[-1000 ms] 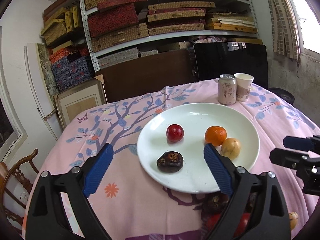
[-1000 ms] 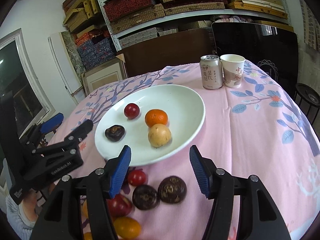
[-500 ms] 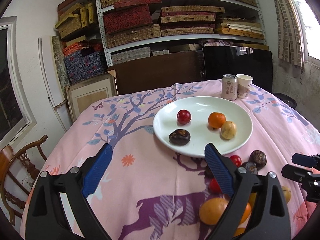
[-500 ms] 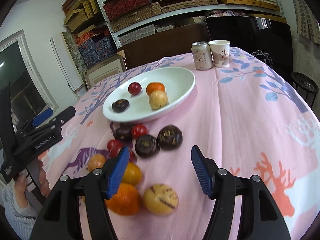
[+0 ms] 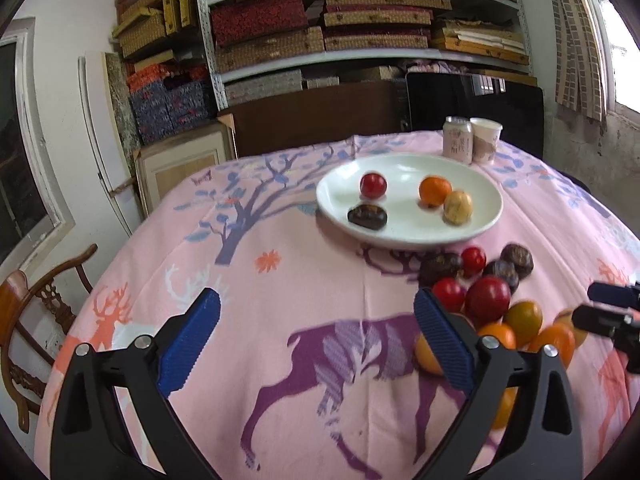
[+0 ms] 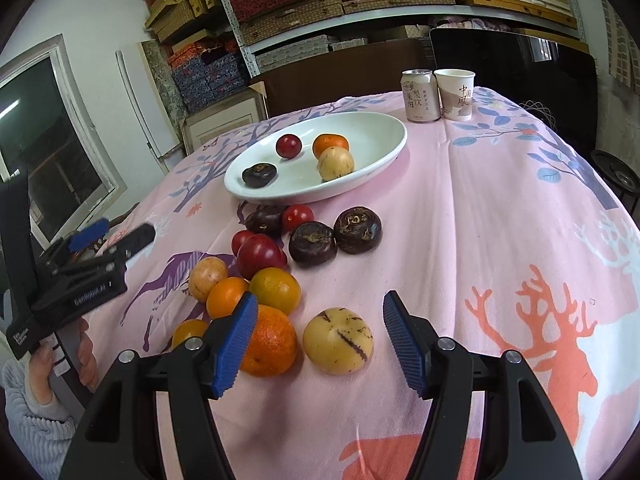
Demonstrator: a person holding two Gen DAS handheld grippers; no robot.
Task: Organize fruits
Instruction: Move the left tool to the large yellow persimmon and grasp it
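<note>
A white plate (image 6: 372, 168) on the bench holds four fruits; a loose pile of fruits (image 6: 272, 264) lies just before it on the pink deer-print cloth (image 6: 500, 220). A can (image 6: 418, 96) and paper cup (image 6: 456, 94) stand behind the plate, below shelves of boxes (image 5: 360, 20). The right gripper (image 6: 318, 338) hovers, jaws wide, over a yellow striped fruit (image 6: 338, 340). The left gripper (image 5: 316, 340) hangs beside the pile, jaws wide and empty.
</note>
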